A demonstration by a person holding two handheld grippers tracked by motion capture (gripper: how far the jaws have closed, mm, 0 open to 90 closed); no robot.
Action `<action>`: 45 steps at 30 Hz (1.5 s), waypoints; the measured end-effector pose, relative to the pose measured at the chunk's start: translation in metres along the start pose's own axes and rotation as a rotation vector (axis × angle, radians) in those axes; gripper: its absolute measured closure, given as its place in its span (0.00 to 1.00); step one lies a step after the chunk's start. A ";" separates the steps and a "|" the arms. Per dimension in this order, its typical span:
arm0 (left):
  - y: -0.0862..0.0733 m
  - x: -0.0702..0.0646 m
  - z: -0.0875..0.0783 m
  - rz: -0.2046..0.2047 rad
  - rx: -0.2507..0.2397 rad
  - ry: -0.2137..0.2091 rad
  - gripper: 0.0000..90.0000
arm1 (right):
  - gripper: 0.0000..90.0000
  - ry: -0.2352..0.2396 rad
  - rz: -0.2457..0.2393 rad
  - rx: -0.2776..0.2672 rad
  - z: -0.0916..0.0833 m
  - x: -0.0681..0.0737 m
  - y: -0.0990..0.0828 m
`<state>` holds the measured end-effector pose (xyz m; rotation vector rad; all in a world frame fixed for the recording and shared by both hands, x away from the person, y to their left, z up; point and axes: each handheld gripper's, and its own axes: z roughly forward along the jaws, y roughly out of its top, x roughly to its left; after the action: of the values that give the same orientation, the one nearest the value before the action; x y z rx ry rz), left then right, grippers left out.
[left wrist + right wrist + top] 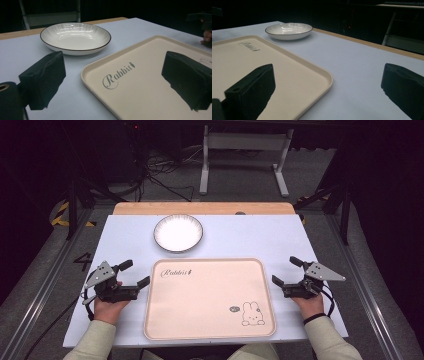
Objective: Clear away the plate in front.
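Item: cream rectangular plastic tray [210, 300] with rounded corners, "Rabbit" lettering and a small rabbit drawing, lying flat and bare at the near middle of the pale blue table [250, 237].

Item: white shallow ceramic plate [178, 233] with a dark rim, sitting empty just beyond the tray's far left corner, apart from it.

Item: left gripper [137, 273], resting beside the tray's left edge, its jaws standing wide apart with nothing between them.

Item: right gripper [286, 271], resting beside the tray's right edge, its jaws likewise spread and holding nothing.

Step, as judged: both tools are waiting at the tray's flanks; the work is looking barely begun, with neither tray nor plate being touched.

Next move, as judged: each gripper is needing to slide inward so its jaws straddle the tray's raised rim, then close evenly on both sides together.
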<state>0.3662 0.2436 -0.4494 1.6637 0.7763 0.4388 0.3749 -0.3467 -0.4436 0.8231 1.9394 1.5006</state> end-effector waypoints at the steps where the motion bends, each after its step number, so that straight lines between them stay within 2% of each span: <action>1: 0.000 0.000 0.000 0.000 0.002 0.001 0.05 | 0.00 0.000 0.002 0.000 0.000 0.000 0.000; 2: 0.000 0.000 0.000 -0.012 -0.008 -0.003 0.05 | 0.00 -0.001 0.001 0.000 0.000 0.000 0.000; 9: 0.000 0.001 -0.001 -0.028 -0.010 -0.006 0.03 | 0.00 0.001 0.005 0.000 0.000 0.000 0.000; 19: 0.002 0.003 -0.001 -0.033 -0.015 -0.008 0.03 | 0.00 0.004 -0.001 0.003 0.000 0.000 0.000; 22: 0.007 0.004 0.001 -0.030 -0.019 -0.006 0.03 | 0.00 0.004 0.000 0.005 0.000 0.000 0.000; 28: 0.019 0.009 0.005 -0.060 -0.036 -0.008 0.02 | 0.00 0.004 -0.002 0.016 0.002 0.001 0.000; 37: 0.034 0.019 0.017 -0.071 -0.026 -0.015 0.02 | 0.00 0.006 -0.007 0.035 0.004 0.002 -0.001; 45: 0.044 0.027 0.031 -0.097 -0.020 -0.024 0.01 | 0.00 -0.002 -0.008 0.036 0.004 0.001 -0.001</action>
<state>0.4168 0.2369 -0.4181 1.6026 0.8290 0.3566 0.3770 -0.3430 -0.4457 0.8312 1.9707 1.4636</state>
